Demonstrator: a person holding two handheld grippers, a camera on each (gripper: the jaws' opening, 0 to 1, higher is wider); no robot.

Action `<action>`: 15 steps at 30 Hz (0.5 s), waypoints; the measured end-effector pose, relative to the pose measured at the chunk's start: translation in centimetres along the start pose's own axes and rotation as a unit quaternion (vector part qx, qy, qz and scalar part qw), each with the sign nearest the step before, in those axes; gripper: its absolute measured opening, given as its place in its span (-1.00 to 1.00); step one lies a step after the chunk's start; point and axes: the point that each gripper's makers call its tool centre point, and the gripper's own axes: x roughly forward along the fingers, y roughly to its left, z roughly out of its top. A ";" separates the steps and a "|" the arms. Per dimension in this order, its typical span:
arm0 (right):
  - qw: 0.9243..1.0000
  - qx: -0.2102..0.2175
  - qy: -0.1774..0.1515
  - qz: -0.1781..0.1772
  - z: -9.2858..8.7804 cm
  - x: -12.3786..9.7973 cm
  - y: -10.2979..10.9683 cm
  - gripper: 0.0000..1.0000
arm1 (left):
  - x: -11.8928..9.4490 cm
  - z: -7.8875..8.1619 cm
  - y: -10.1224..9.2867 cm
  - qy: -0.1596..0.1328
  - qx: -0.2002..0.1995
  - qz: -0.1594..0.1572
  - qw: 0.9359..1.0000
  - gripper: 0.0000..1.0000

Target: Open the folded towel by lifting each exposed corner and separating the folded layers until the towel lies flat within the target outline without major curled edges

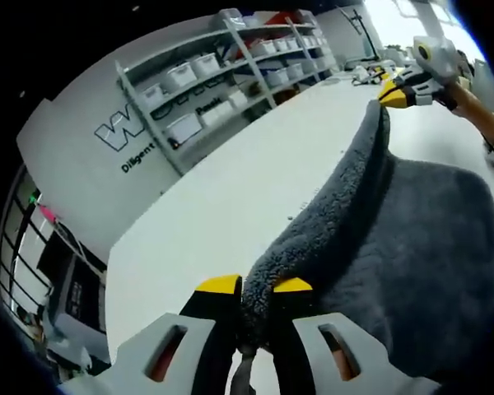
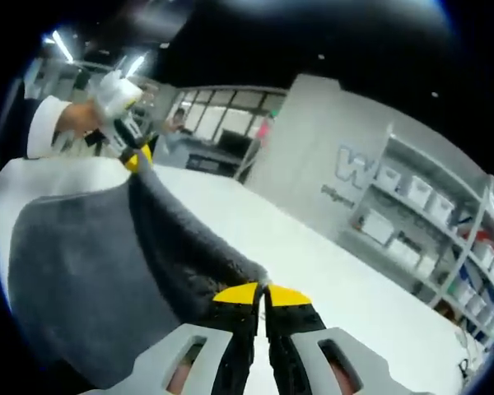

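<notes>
Towel point(image 1: 412, 247) over desk point(image 1: 230, 206), stretched between left claw point(image 1: 255, 288) and right claw point(image 2: 261, 294); shelving point(image 1: 230, 74) behind desk.

One grey towel point(image 1: 412, 247), two yellow-tipped tongs, left tongs point(image 1: 257, 286) and right tongs point(image 2: 262, 294), one white tabletop point(image 1: 230, 197), one shelving rack point(image 1: 230, 74)

left tongs point(image 1: 256, 287) pinching grey towel point(image 1: 412, 247), right tongs point(image 1: 393, 95) apparently gripping far corner

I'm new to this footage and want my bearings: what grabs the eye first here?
A dark grey towel stretched in the air above a white table, its upper edge pulled taut between two yellow-tipped grippers. The left gripper pinches one end, the right gripper the other. Behind stand shelves of white bins.
</notes>
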 end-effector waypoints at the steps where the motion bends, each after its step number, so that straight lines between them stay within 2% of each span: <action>1: 1.000 0.001 0.002 0.000 -0.3 0.2 0.0 -1.00 | 0.1 0.0 0.1 0.000 -0.001 0.000 1.000 -0.78; 15: 1.000 0.017 0.022 0.013 -2.2 1.2 0.6 -1.00 | 1.4 -1.3 -0.5 0.010 0.007 0.001 1.000 -0.78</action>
